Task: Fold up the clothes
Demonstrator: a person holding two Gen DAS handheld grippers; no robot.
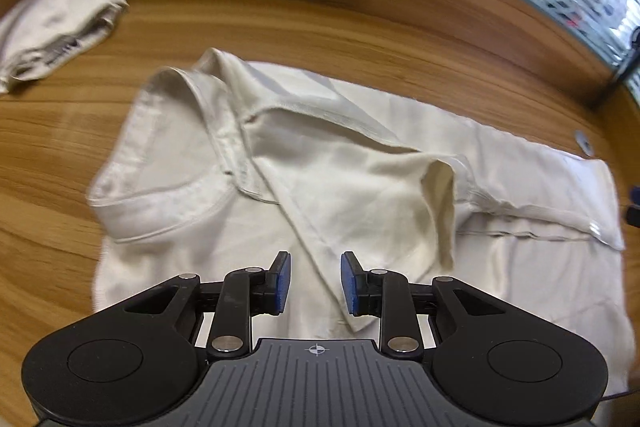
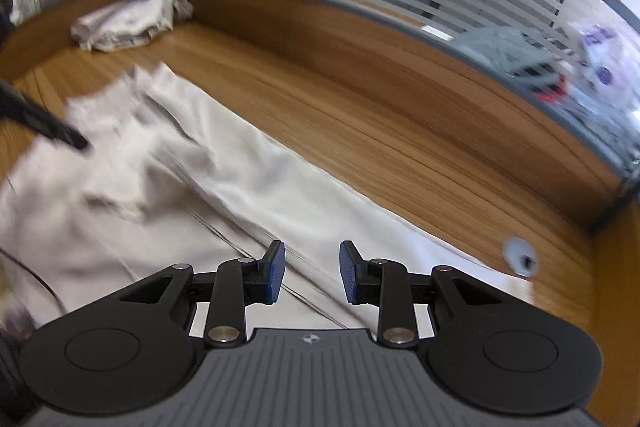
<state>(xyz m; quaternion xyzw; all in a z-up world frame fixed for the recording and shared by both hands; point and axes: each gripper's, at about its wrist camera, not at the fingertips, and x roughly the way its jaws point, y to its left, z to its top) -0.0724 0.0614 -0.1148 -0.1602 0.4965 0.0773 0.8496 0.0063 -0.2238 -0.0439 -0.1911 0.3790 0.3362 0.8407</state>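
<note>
Cream-white shirt (image 1: 360, 163) is spread flat on the wooden table (image 1: 52, 147), one sleeve folded across the body. Left gripper (image 1: 315, 283) is held above the shirt, jaws parted, nothing pinched. Right gripper (image 2: 312, 273) likewise is held parted and empty over the shirt's edge. Second folded garment (image 1: 60, 19) is seen well apart, at the table's far corner.

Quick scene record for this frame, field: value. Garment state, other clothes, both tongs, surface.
surface: wooden table, raised wooden edge along the far side
garment: white collared shirt lying on the table, collar to the left, one sleeve folded over the body
other clothes: folded white garment at the far left corner
left tongs: open over the shirt, nothing gripped
right tongs: open over the shirt, nothing gripped, view motion-blurred
fold status: partly folded
</note>
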